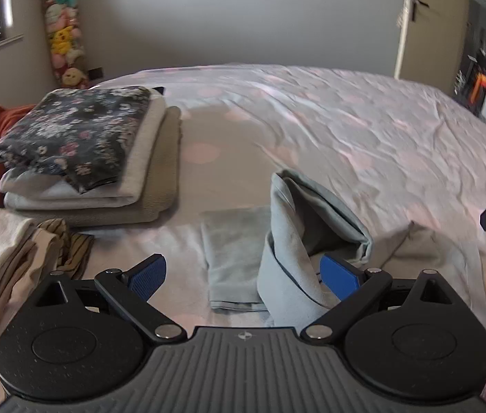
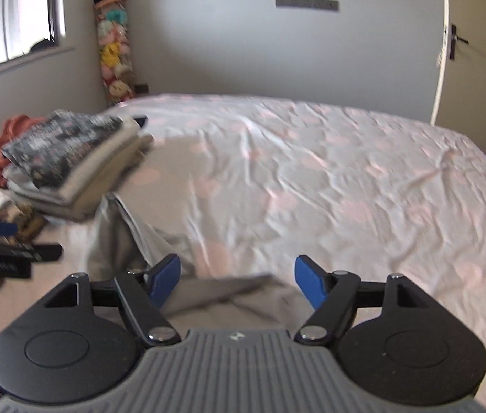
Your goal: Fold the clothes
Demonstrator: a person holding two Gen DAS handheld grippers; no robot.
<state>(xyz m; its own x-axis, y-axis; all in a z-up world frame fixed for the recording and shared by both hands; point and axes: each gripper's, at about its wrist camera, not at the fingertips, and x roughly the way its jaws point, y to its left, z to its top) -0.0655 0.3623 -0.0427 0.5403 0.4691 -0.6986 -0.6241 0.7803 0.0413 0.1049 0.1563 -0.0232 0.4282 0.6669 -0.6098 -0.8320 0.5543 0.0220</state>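
A: State of the left gripper (image 1: 244,275) and right gripper (image 2: 237,284)?

B: Both spread wide, gripping nothing.

A: Location of the grey garment (image 1: 298,241)?

B: On the bed (image 1: 363,137), partly humped at 12 o'clock of the left gripper. Light, limp fabric (probably slips easily). Take it by a hem corner.

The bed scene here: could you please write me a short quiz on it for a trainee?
1. True or false: the floral cloth lies on top of the folded stack.
2. Which claw has the grey garment draped against one pad? A) left B) right C) neither
3. Fill in: the right claw hangs over the bed with its jaws ____.

Key
1. True.
2. A: the garment's raised fold rests against one blue pad of the left claw, whose jaws stand wide.
3. Open: the pads are apart and press on nothing.
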